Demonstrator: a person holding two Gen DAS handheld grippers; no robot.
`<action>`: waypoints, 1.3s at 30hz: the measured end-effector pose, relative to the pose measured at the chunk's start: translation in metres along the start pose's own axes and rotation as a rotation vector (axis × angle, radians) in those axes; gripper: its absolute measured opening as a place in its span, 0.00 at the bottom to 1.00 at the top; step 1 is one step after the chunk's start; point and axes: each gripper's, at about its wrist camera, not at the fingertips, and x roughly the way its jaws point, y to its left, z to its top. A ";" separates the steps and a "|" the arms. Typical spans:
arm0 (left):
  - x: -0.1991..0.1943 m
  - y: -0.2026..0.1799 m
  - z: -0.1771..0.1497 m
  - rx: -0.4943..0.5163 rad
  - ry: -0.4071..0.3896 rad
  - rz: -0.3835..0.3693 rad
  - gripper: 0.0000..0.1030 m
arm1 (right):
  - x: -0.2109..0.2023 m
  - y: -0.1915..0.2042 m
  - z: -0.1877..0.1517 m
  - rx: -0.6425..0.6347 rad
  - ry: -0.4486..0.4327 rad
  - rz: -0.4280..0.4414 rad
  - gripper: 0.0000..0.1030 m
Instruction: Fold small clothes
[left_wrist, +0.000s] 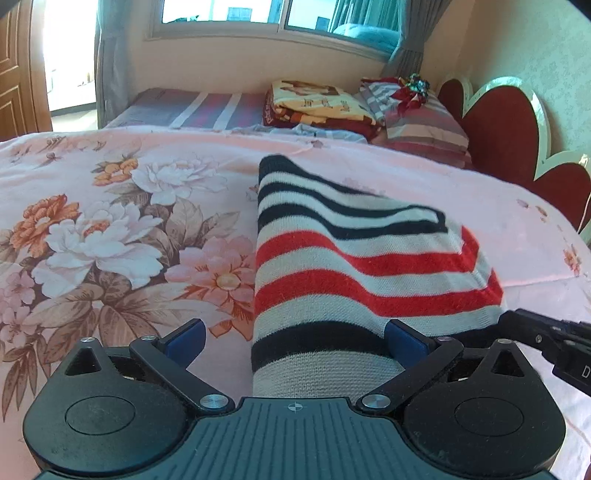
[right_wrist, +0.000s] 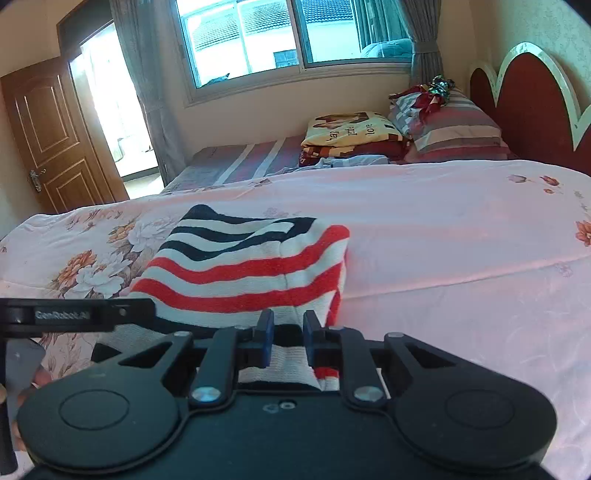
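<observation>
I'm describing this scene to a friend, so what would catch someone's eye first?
The striped garment in red, white and black, lying folded on the pink flowered bedspread. The right gripper pinches its near edge, while the left gripper is open around its near end. Behind stands a red scalloped headboard.

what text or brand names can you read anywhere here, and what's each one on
"GenRobot.AI": on the left gripper's black side bar, seen from the right wrist; slightly blurred.
"love": on the folded blanket; the words beside it are too blurred to read.
"D": on the right gripper's body at the picture's edge, cut off.
</observation>
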 end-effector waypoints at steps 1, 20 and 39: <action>0.005 0.002 -0.003 -0.011 0.001 -0.009 1.00 | 0.009 0.002 -0.002 -0.026 0.019 -0.034 0.16; 0.024 0.016 0.001 -0.127 0.089 -0.112 1.00 | 0.027 -0.067 -0.018 0.304 0.070 0.175 0.61; 0.016 0.009 0.003 -0.130 0.086 -0.204 0.63 | 0.056 -0.074 -0.013 0.413 0.150 0.382 0.35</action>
